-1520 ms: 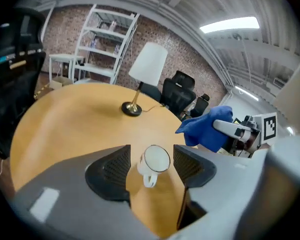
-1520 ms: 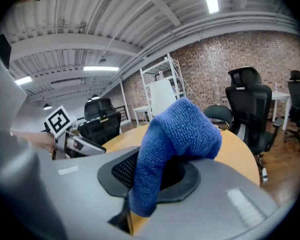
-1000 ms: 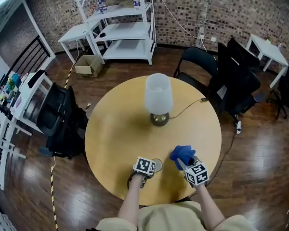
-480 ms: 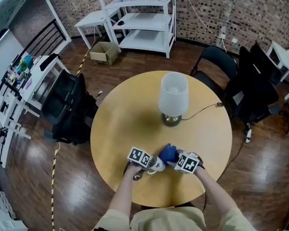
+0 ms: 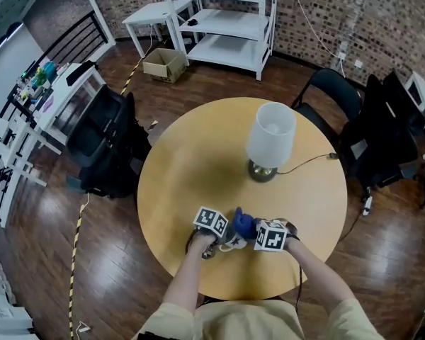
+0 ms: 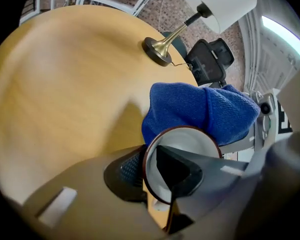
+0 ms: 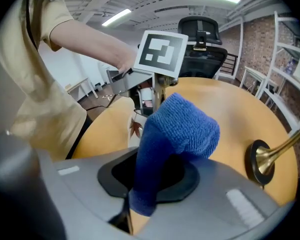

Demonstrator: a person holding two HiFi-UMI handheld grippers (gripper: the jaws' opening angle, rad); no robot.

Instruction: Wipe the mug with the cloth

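Left gripper [image 6: 151, 170]: jaws have just been closing, then eased a touch. They are now clamped across the mug's wall, one jaw inside and one outside.
Mug [image 6: 190, 143]: white inside with a dark brown rim, held between the left jaws, its mouth turned back toward them.
Right gripper [image 7: 155, 176]: jaws pinched together on a fold of the blue cloth.
Blue cloth [image 7: 179, 129]: bulges out past the right jaw tips and presses against the mug's outer side, just beyond the left jaws.
Bench [image 5: 191, 168]: round, pale wood, beneath both pairs of jaws.
Table lamp [image 5: 270, 137]: white shade and brass base, well beyond the jaws.
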